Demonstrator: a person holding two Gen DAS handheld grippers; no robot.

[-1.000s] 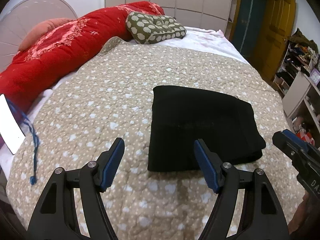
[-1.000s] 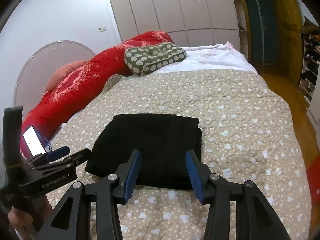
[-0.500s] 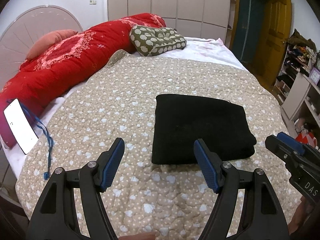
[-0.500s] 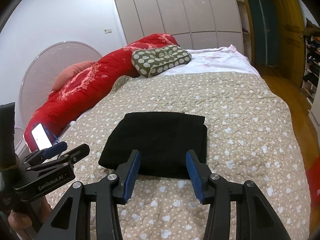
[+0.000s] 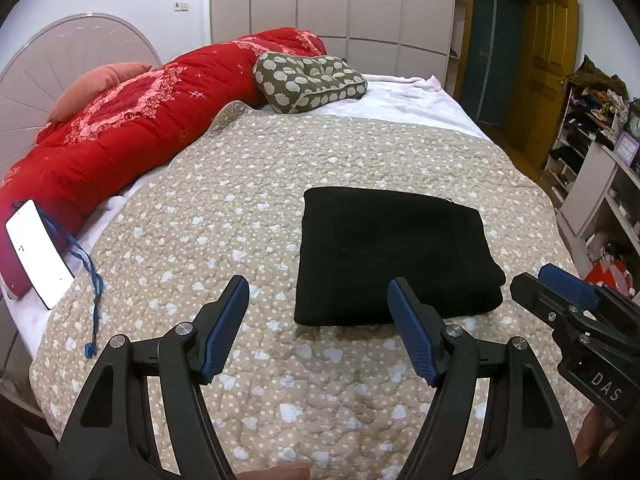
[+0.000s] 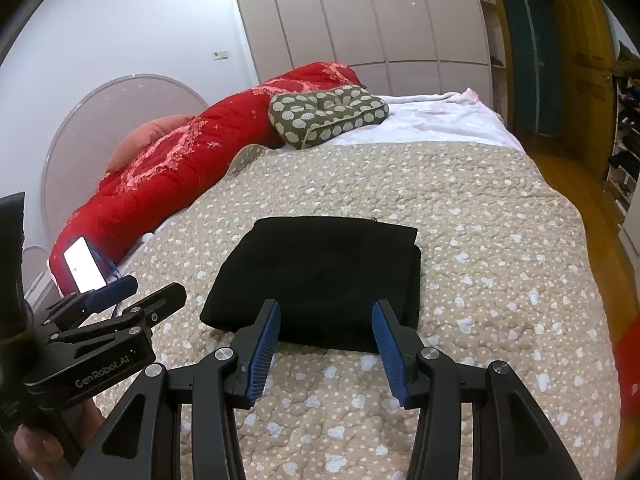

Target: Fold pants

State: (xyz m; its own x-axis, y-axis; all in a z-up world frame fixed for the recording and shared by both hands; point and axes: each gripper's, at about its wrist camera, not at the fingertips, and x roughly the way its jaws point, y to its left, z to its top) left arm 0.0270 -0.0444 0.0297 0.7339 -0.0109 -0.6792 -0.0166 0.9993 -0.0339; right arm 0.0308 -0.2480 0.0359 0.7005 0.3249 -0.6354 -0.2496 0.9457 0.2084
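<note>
Both grippers now hang back from the black pants (image 5: 394, 254), which lie folded into a compact rectangle on the beige quilt (image 5: 240, 208), a little to the right of the bed's middle as the left wrist view shows it. Over the last second the left gripper (image 5: 318, 328) has drawn away from the bundle: earlier its right finger overlapped the near edge, and now more bare quilt shows in front of the fabric. Its jaws stand wide apart with nothing between them. The right gripper (image 6: 326, 350) has hardly shifted, and its jaws are likewise parted and empty, framing the near edge of the pants without touching it (the cloth sits beyond the blue pads). The bundle itself has kept its shape and place, with edges fairly square and no leg trailing out. Judging by that, the folding looks finished, and the pull-back reads as a release rather than a setup for another fold.
</note>
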